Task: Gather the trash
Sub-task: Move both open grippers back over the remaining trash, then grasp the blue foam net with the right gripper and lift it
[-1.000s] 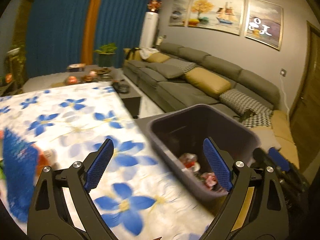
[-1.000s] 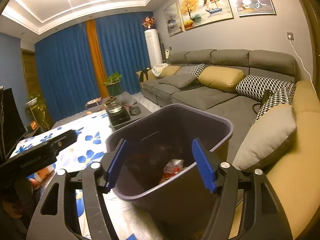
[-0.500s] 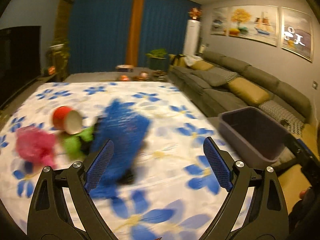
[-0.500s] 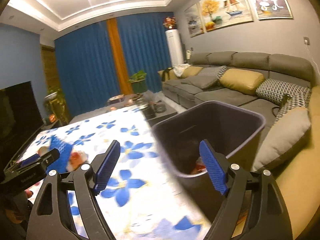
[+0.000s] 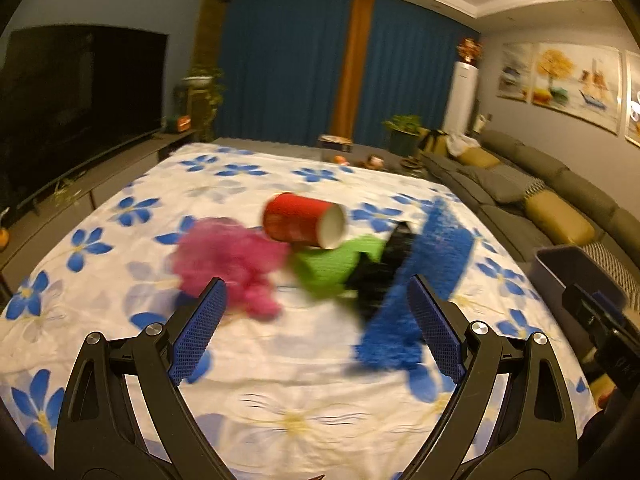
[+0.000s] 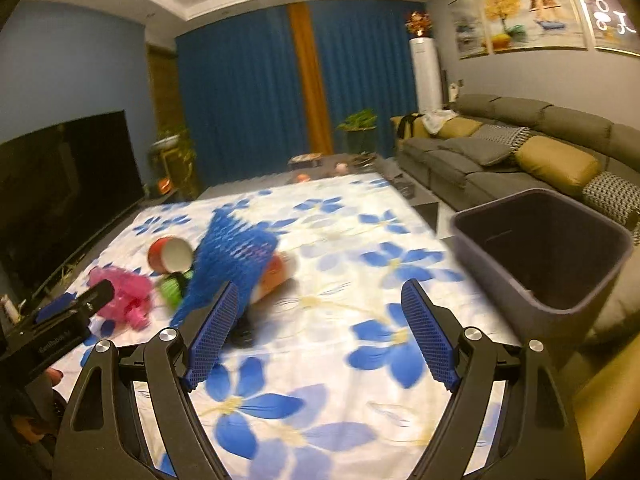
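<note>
Trash lies in a pile on the flowered tablecloth (image 5: 280, 392): a red paper cup (image 5: 304, 221) on its side, a pink crumpled bag (image 5: 232, 260), a green cup (image 5: 332, 268), a black item (image 5: 380, 276) and a blue mesh net (image 5: 420, 280). My left gripper (image 5: 316, 332) is open and empty just short of the pile. My right gripper (image 6: 320, 336) is open and empty, with the blue net (image 6: 232, 256), red cup (image 6: 170, 255) and pink bag (image 6: 124, 292) to its left. The dark purple bin (image 6: 540, 240) stands at the right, off the table's edge.
A grey sofa (image 6: 520, 152) with yellow cushions runs behind the bin. A black TV (image 5: 72, 108) stands on a low console at the left. A low table (image 6: 332, 160) with small items and a potted plant sits beyond the cloth, before blue curtains.
Both grippers have swung left, away from the bin and toward the trash pile. The pile now sits centred before the left gripper. Both stay open.
</note>
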The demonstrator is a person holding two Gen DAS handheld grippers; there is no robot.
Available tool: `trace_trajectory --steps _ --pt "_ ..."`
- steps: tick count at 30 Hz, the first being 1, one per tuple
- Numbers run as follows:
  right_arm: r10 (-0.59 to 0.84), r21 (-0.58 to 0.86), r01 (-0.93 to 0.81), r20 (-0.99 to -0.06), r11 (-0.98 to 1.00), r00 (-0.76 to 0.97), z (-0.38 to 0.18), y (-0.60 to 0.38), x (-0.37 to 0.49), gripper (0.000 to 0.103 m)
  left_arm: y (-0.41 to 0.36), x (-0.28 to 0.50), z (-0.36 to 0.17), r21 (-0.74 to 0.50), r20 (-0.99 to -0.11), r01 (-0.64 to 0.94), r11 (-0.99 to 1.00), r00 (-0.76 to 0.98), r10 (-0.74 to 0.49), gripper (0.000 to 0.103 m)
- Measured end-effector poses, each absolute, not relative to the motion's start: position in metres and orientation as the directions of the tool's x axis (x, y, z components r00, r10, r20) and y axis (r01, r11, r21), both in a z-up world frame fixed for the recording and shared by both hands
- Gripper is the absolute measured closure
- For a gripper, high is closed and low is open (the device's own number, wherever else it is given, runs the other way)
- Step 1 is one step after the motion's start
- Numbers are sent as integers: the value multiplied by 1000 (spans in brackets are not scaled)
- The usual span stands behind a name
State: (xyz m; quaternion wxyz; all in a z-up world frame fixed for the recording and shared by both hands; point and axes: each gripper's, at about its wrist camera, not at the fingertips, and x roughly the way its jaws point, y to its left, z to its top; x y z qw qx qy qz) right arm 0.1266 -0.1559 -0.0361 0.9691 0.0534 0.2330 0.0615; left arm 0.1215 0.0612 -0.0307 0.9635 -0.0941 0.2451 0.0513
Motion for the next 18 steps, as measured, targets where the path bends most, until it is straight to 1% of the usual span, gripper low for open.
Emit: trace_trajectory --steps 5,11,18 --pt "169 122 -126 -454 984 875 -39 -129 145 22 91 119 -35 -167 -483 -198 966 870 95 14" --pt "180 123 -137 -477 983 860 -45 -108 169 22 110 119 -37 -140 -479 -241 960 865 147 14" --pt "200 147 -143 -532 979 823 -61 -98 194 22 125 124 -40 -143 -485 -265 954 859 166 14"
